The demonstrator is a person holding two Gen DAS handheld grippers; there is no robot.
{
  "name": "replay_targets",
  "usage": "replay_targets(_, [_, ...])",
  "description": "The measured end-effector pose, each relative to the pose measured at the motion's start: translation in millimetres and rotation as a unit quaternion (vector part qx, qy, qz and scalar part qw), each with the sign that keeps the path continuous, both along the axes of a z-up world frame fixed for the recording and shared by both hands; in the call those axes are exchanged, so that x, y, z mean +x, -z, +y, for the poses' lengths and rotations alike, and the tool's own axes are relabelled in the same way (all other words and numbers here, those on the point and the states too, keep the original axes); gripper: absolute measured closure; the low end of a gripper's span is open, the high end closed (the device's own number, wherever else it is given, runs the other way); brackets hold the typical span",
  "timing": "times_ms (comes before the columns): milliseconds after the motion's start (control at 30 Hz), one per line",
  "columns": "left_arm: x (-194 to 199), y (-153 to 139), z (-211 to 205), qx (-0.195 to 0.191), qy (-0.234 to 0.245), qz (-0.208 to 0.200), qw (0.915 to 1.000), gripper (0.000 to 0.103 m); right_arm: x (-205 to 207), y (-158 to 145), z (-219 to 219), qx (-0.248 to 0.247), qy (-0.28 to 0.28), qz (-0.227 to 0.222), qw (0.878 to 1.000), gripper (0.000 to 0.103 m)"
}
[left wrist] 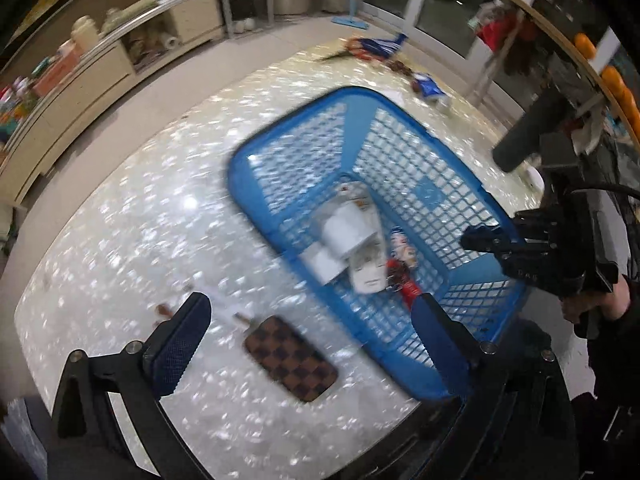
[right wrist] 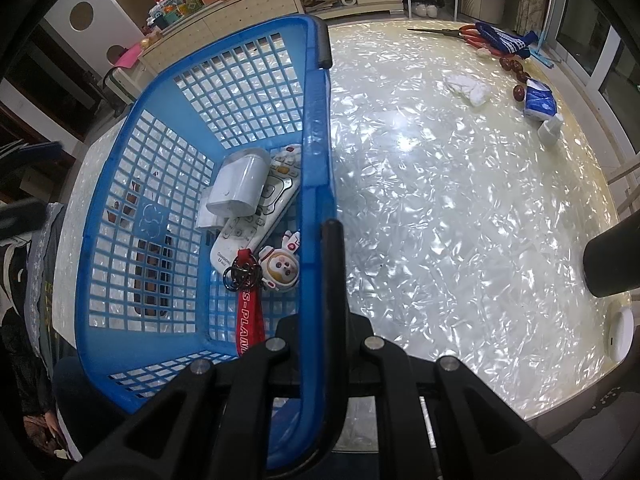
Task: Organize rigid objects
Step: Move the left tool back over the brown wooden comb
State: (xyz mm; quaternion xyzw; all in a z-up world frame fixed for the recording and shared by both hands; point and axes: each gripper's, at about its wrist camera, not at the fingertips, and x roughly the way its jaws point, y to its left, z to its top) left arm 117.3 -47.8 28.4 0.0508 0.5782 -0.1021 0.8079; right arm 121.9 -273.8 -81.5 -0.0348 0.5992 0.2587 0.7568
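Observation:
A blue mesh basket [left wrist: 248,200] stands on the pearly table. In it lie a white cylindrical device [right wrist: 240,184], a white remote control [right wrist: 260,216], an astronaut keychain [right wrist: 280,266] and a red lanyard [right wrist: 248,320]. My right gripper [right wrist: 326,236] is shut on the basket's near rim [right wrist: 316,184]; in the left wrist view it shows as a black right gripper [left wrist: 492,240] at the basket's right side. My left gripper [left wrist: 310,308] hangs open above the table with nothing in it. A brown checkered case [left wrist: 290,358] lies flat on the table below it, beside the basket.
At the table's far side lie red scissors [right wrist: 460,32], a blue-and-white cloth [right wrist: 504,40], a crumpled tissue [right wrist: 468,86], a blue tissue pack [right wrist: 540,102] and a small white bottle [right wrist: 550,130]. A white round thing [right wrist: 620,332] sits at the right edge. Cabinets [left wrist: 100,76] stand behind.

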Motion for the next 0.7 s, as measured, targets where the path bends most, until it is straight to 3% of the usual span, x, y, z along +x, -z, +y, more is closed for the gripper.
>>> replay_targets(200, [-22, -11, 61, -0.009, -0.065, -0.012, 0.9978, 0.002, 0, 0, 0, 0.001, 0.002, 0.0, 1.0, 0.095])
replay_targets(400, [-37, 4, 108, -0.01, -0.121, -0.02, 0.9924, 0.002, -1, 0, 1, -0.001, 0.002, 0.0, 1.0, 0.095])
replay_targets(633, [-45, 33, 129, 0.041, -0.094, -0.057, 0.9931, 0.002, -3, -2, 1, -0.007, 0.001, 0.0, 1.0, 0.095])
replay_targets(700, [-44, 42, 131, 0.047, -0.081, -0.045, 0.9946, 0.002, -3, -2, 2, -0.008, 0.002, 0.002, 1.0, 0.095])
